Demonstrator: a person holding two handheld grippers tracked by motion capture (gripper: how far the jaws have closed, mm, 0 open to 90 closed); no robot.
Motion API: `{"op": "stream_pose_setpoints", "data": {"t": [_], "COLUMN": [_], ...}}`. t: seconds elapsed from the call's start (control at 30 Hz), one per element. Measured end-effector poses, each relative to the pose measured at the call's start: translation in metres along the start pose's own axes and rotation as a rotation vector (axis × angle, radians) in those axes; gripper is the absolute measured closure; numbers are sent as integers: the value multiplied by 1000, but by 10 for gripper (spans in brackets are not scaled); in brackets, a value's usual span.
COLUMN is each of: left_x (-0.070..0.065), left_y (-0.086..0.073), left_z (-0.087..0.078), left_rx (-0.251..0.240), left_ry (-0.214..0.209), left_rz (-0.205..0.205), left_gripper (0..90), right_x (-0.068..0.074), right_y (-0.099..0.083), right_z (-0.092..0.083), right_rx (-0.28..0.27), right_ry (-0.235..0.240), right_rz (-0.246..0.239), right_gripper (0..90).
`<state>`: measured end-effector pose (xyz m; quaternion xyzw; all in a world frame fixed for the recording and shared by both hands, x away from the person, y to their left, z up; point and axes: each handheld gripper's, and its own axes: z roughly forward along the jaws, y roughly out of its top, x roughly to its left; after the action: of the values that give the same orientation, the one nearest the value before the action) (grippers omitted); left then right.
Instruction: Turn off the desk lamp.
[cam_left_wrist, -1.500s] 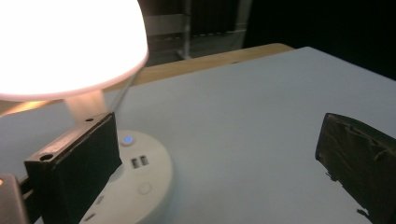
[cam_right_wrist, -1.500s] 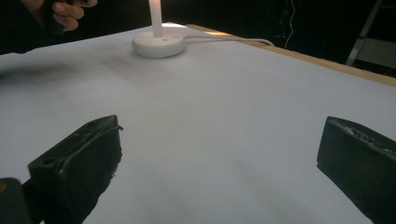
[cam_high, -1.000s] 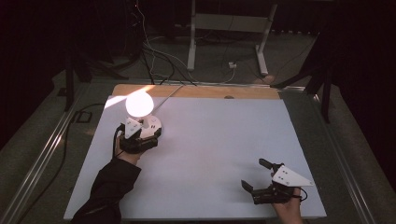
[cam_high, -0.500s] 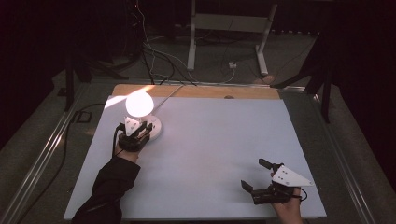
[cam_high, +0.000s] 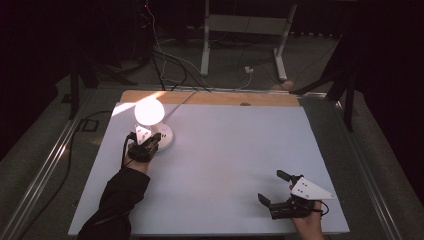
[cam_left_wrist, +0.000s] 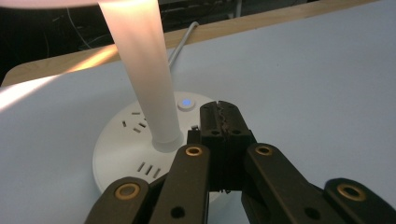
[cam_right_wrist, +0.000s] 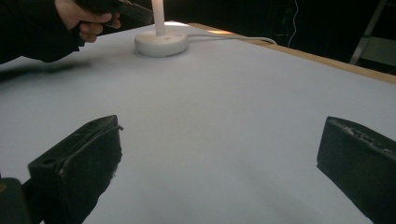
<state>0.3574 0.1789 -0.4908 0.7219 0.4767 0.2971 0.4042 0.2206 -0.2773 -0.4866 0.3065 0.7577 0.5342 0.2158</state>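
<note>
Lamp (cam_high: 149, 111) first: it stands lit at the far left of the white table (cam_high: 235, 165), its glowing round head bright enough to wash out in the high view, with a pale stem (cam_left_wrist: 144, 74) rising from a flat, round white base (cam_left_wrist: 119, 154). That base doubles as a power socket: slotted outlets sit in its top on either side of the stem, and none of the slots I can see has a plug in it. A small button (cam_left_wrist: 186, 103) on the base glows blue. A white cord (cam_high: 177, 100) runs from the base toward the wooden far edge of the table.

At the lamp, the left gripper (cam_left_wrist: 220, 119) has its jaws pressed together, nothing between them; they have just been closing. The closed tips lie over the near right part of the base, just beside the foot of the stem and a little short of the blue button. Whether the tips actually rest on the base surface I cannot tell. In the high view this gripper (cam_high: 145, 146) sits against the near side of the base, with the person's dark sleeve (cam_high: 117, 200) stretching back to the table's near edge.

Well away, at the near right corner of the table, the right gripper (cam_high: 275, 187) is held low with its jaws wide apart, holding nothing; in its own view bare white tabletop lies between the two black jaws, and the lamp base (cam_right_wrist: 161, 43) shows far off beside the other hand (cam_right_wrist: 86, 21).
</note>
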Motion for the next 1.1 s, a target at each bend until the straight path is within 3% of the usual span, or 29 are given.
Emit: {"op": "stream_pose_setpoints", "data": {"t": [1.1], "left_x": [5], "left_y": [-13], "left_z": [21], "left_rx": [74], "left_ry": [-9], "left_rz": [9], "left_gripper": [900], "right_x": [0], "right_y": [0], "right_z": [1], "right_rx": [4], "right_ry": [3], "right_rz": [5], "right_gripper": [0]}}
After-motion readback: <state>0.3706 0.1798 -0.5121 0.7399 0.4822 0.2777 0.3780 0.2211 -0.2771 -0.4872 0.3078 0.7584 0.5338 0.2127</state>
